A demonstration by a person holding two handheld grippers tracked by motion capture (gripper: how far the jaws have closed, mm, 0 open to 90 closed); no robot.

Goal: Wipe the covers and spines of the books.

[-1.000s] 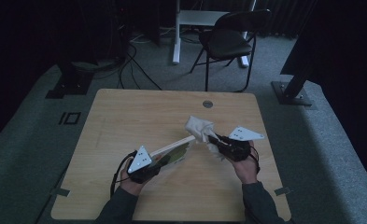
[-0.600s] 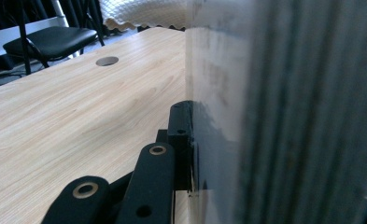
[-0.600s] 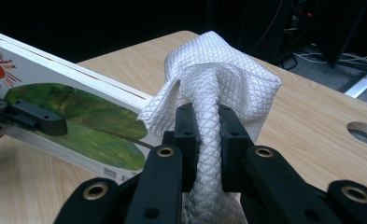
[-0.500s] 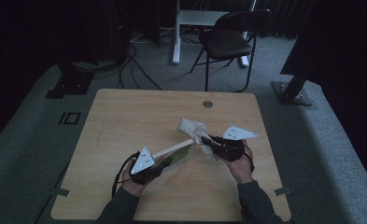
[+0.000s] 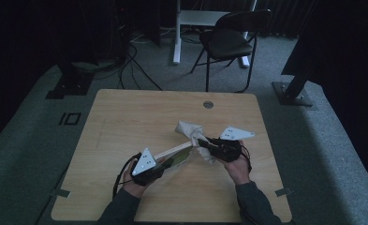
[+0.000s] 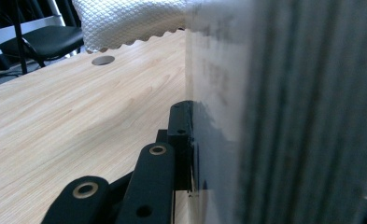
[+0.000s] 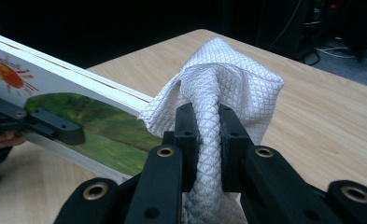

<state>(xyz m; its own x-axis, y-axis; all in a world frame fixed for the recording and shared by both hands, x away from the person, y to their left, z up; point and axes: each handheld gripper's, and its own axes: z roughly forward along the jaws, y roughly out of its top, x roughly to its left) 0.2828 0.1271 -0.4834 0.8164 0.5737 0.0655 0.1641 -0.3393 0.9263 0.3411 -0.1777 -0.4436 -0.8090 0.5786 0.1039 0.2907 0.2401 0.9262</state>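
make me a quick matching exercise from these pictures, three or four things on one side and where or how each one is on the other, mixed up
Things:
1. white cloth
2. picture book
3. black chair
4. round hole

States:
A. on the floor beyond the table
B. pinched in the right gripper
C. in the tabletop near its far edge
D. clamped in the left gripper

Pairs: 1-B, 2-D, 3-A, 4-C

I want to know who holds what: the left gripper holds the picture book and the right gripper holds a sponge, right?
Not a sponge. The right gripper is shut on a white cloth, as the right gripper view shows. The left gripper does hold the picture book.
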